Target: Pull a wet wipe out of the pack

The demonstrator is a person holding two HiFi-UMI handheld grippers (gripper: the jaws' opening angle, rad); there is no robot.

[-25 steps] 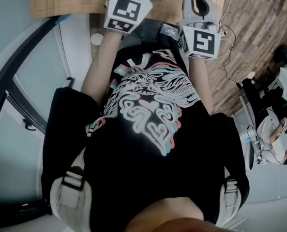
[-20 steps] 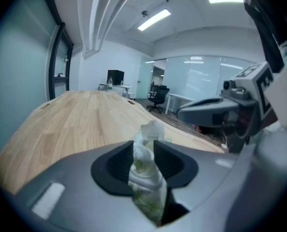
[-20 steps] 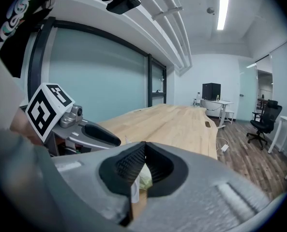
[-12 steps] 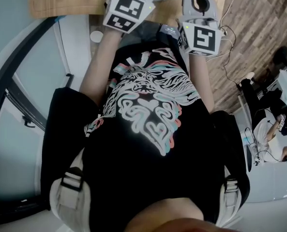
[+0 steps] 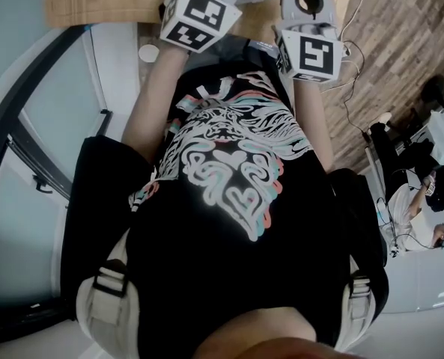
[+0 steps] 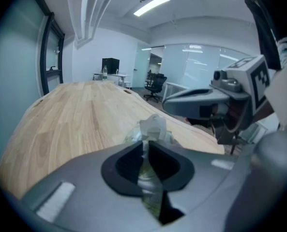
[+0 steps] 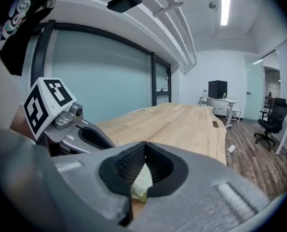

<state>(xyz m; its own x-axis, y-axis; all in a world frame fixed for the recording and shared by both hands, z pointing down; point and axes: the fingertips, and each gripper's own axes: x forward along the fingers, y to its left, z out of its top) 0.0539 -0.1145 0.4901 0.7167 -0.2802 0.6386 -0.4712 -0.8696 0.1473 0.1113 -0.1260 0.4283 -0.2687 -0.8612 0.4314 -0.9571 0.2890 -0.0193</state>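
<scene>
Left tool [image 6: 146,144]: jaws closing, pinching the crumpled white wet wipe [image 6: 153,125] that stands up from the pale green soft pack [image 6: 131,136] on the light wooden worktop [image 6: 70,115]. Right tool [image 7: 144,146]: pressed together, apparently nipping the pack's edge. Step: grip taken. Next, as I judge it: draw the wipe upward with the pack held down.

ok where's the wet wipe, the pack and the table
wet wipe [image 6: 153,126], left gripper view, white tuft sticking up
pack [image 7: 139,183], right gripper view, pale green edge low in the middle
table [image 6: 80,115], left gripper view, bare wood top
</scene>
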